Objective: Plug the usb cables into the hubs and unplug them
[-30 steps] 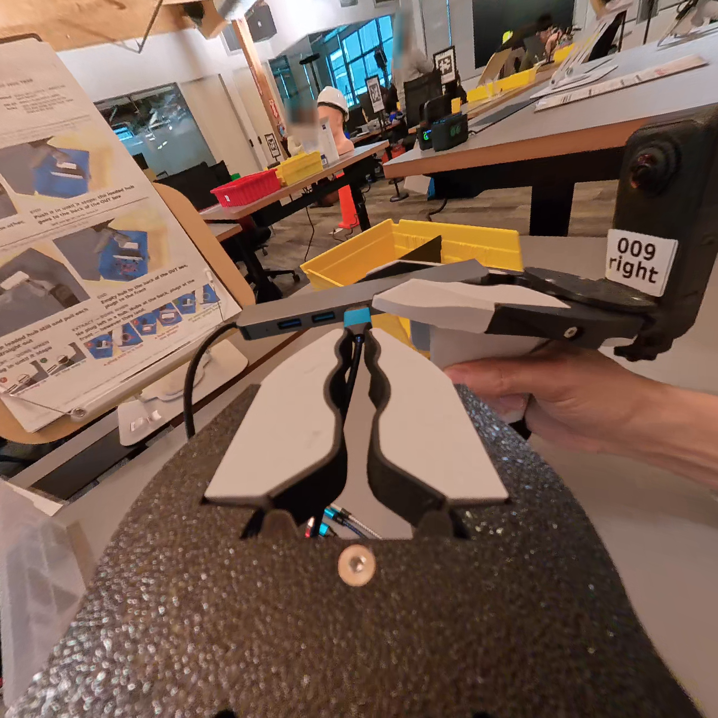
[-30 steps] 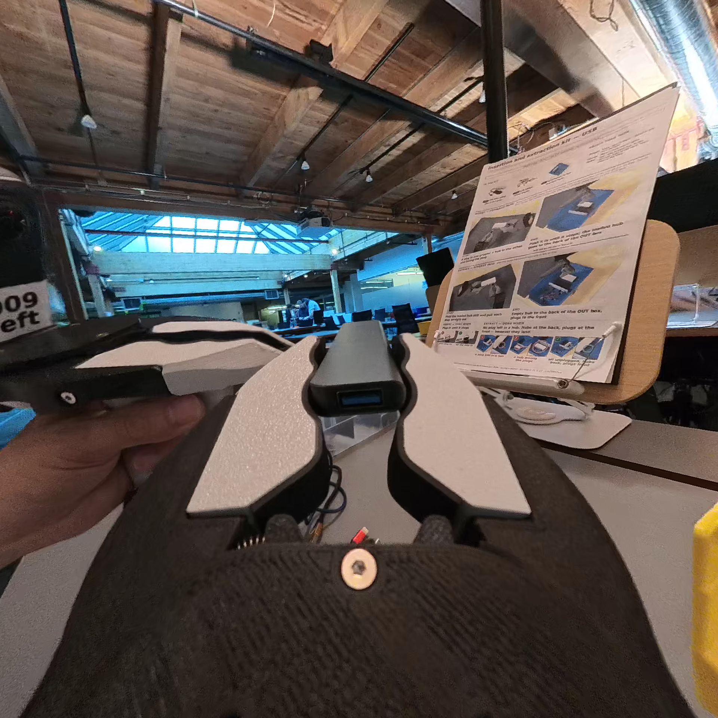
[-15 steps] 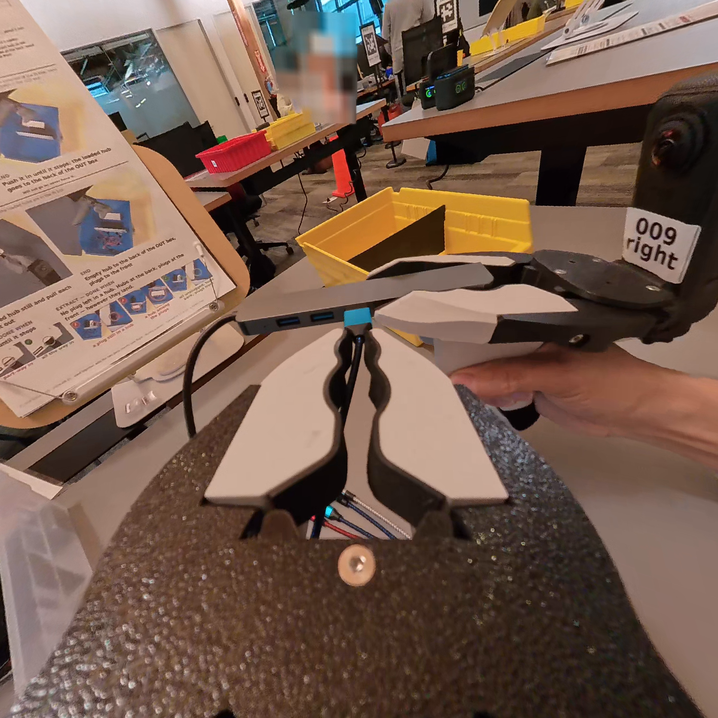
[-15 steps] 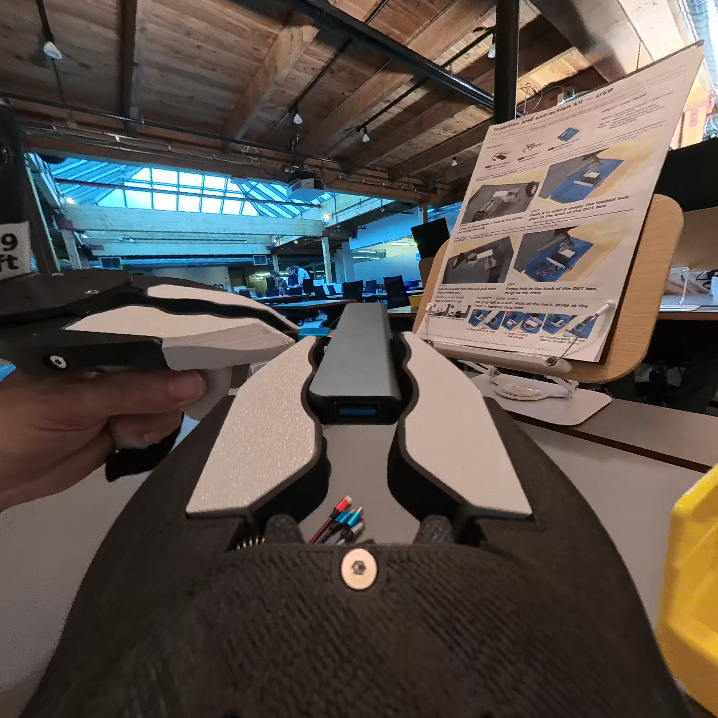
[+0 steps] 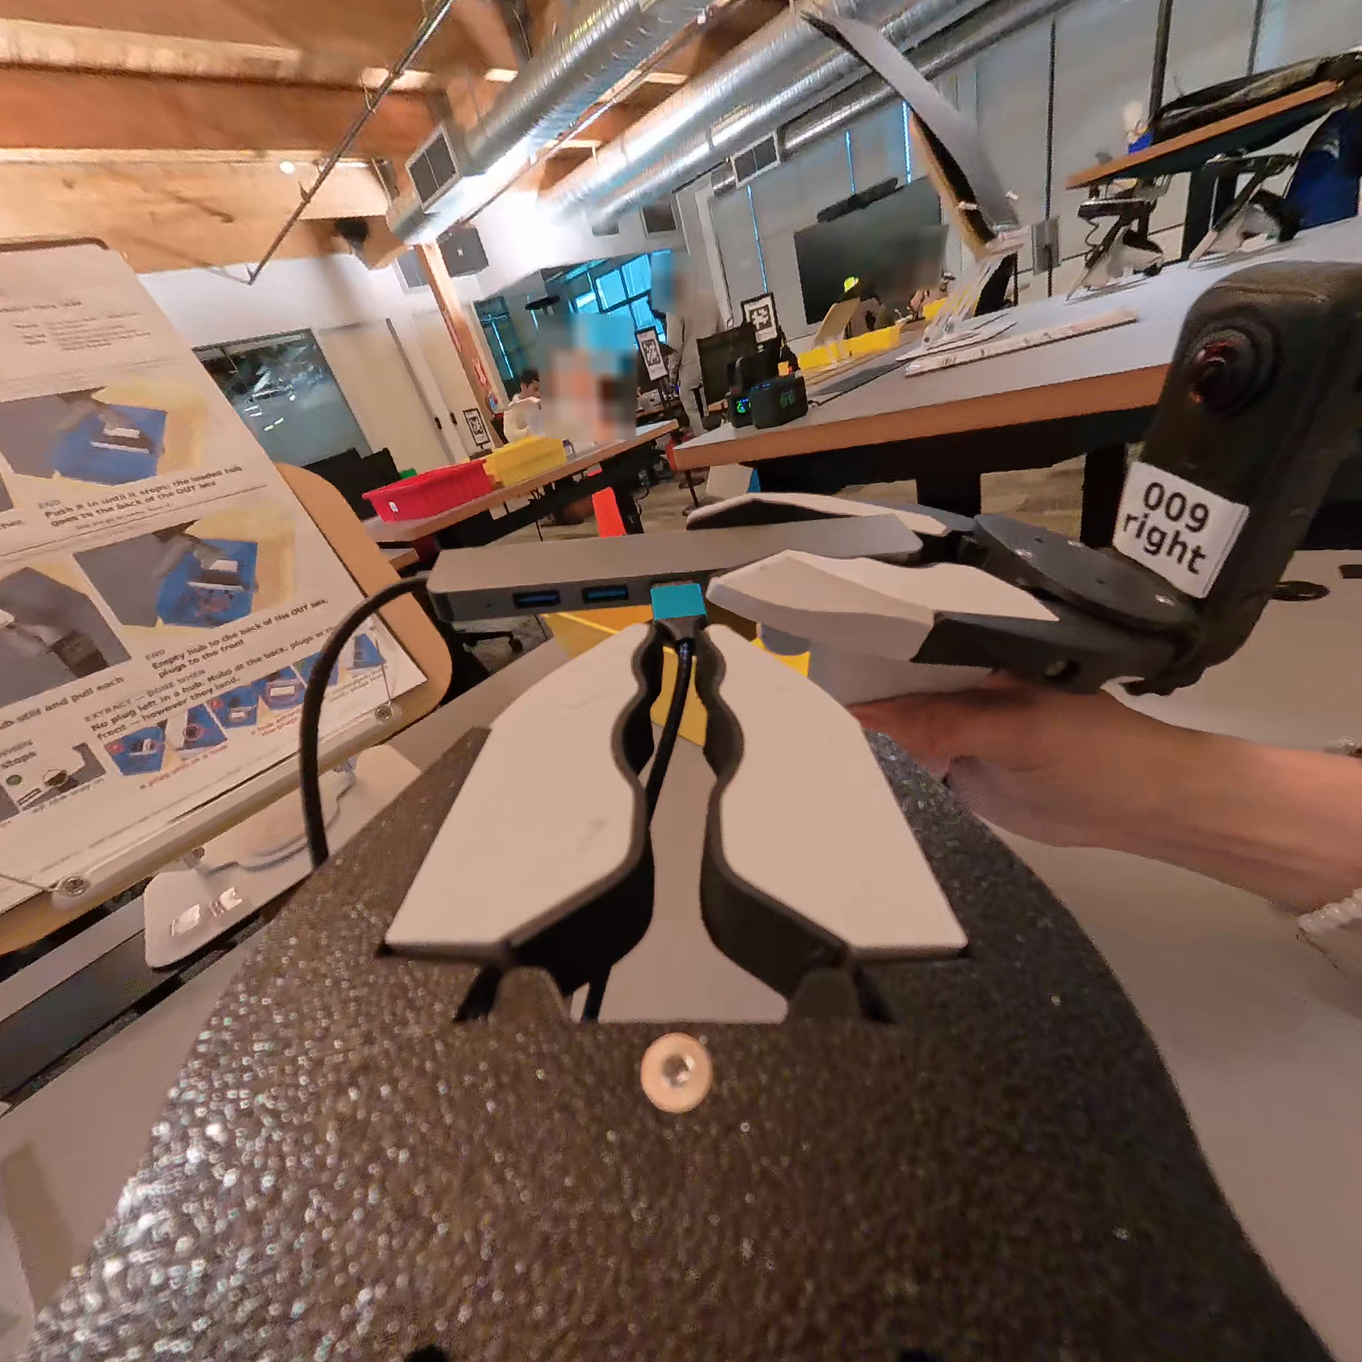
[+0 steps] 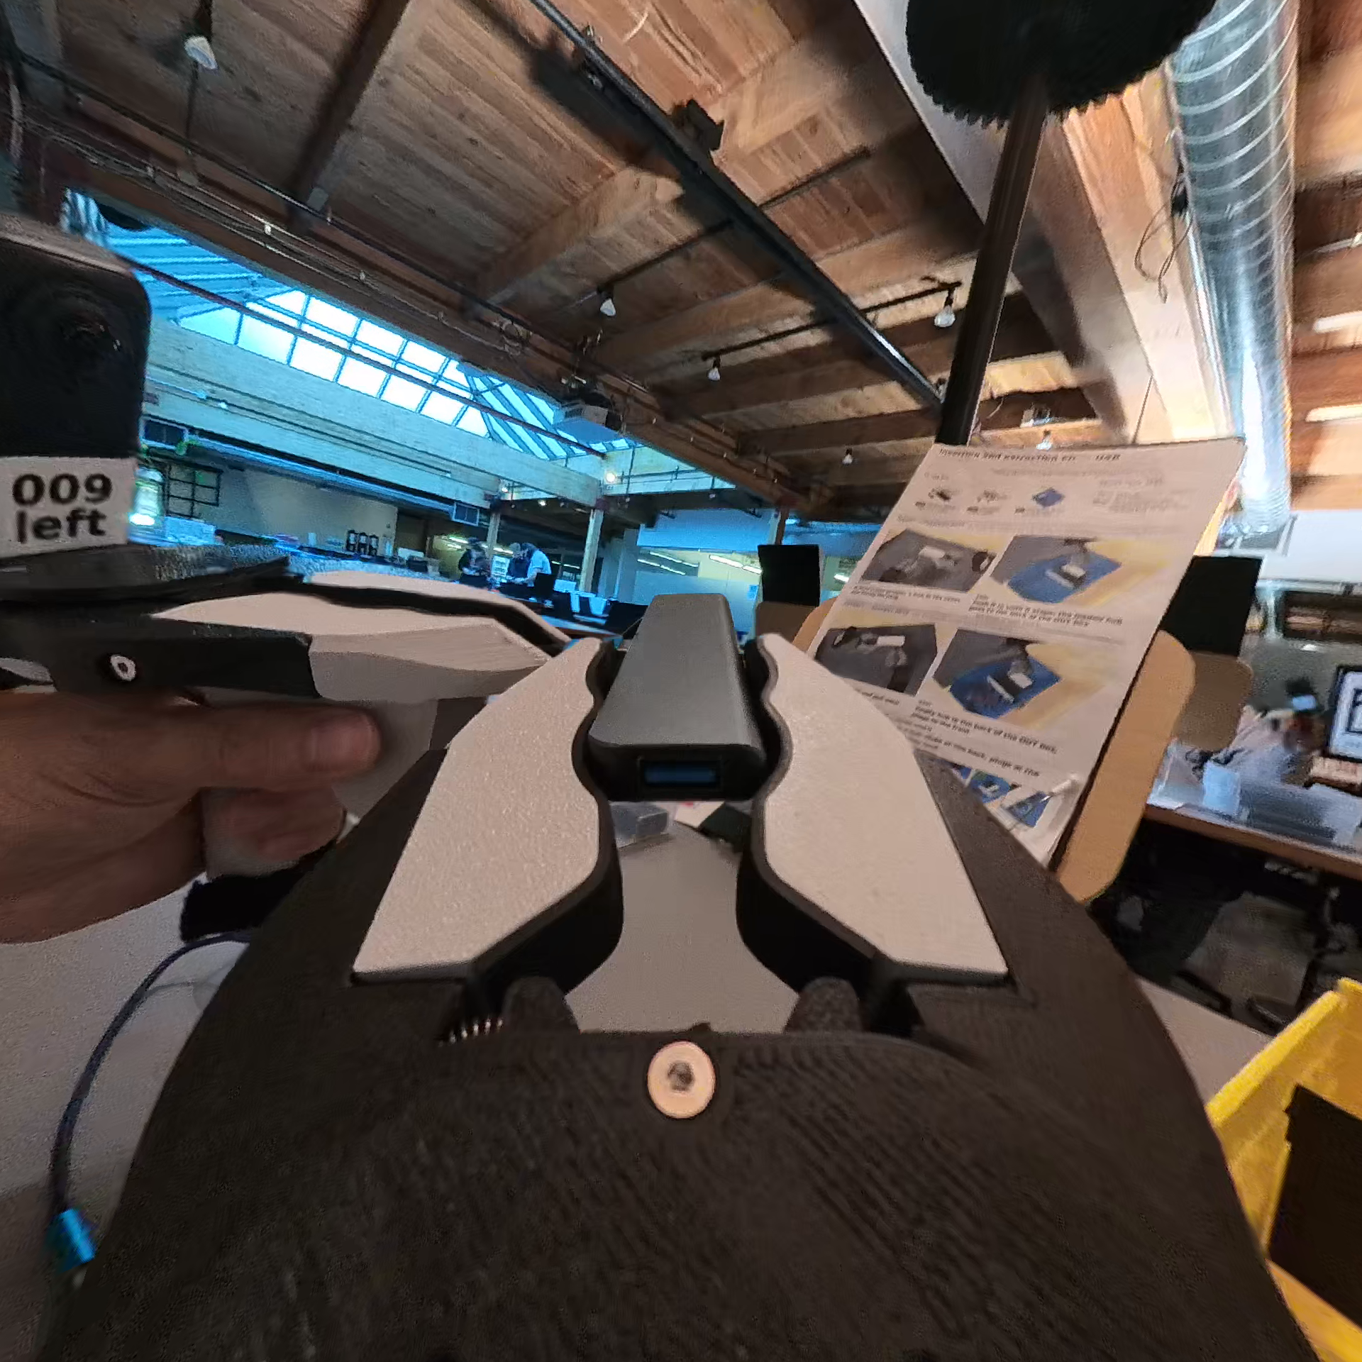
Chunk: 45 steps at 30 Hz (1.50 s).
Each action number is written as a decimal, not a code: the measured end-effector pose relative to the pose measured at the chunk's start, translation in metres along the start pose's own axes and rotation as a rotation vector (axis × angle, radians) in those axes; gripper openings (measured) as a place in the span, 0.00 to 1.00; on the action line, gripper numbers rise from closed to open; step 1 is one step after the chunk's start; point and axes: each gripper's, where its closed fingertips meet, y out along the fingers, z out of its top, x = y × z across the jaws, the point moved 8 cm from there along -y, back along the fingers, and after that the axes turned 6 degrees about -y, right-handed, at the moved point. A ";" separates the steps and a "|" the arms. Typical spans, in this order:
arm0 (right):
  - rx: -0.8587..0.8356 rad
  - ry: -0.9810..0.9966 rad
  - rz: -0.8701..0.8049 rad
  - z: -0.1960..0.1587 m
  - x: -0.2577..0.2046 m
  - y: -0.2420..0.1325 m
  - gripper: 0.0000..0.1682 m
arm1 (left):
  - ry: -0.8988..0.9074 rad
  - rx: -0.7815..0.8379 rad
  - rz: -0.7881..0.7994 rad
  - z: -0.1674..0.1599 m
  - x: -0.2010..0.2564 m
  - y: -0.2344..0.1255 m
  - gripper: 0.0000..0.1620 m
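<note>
Two claws shut: right claw squeezing light, stiff grey metal hub; left claw pinching its bendy black cable below blue plug.

The instruction sheet runs off the left edge. The right claw hides the USB hub's far end.
</note>
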 end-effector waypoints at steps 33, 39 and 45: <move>0.053 0.022 -0.049 0.006 -0.012 0.004 0.21 | -0.085 -0.102 0.140 -0.004 0.008 0.002 0.17; 0.076 0.040 -0.029 0.008 -0.012 0.004 0.21 | -0.182 -0.226 0.112 -0.010 0.009 0.007 0.16; 0.077 0.036 -0.023 0.008 -0.012 0.004 0.21 | -0.221 -0.108 0.070 -0.004 0.012 0.004 0.12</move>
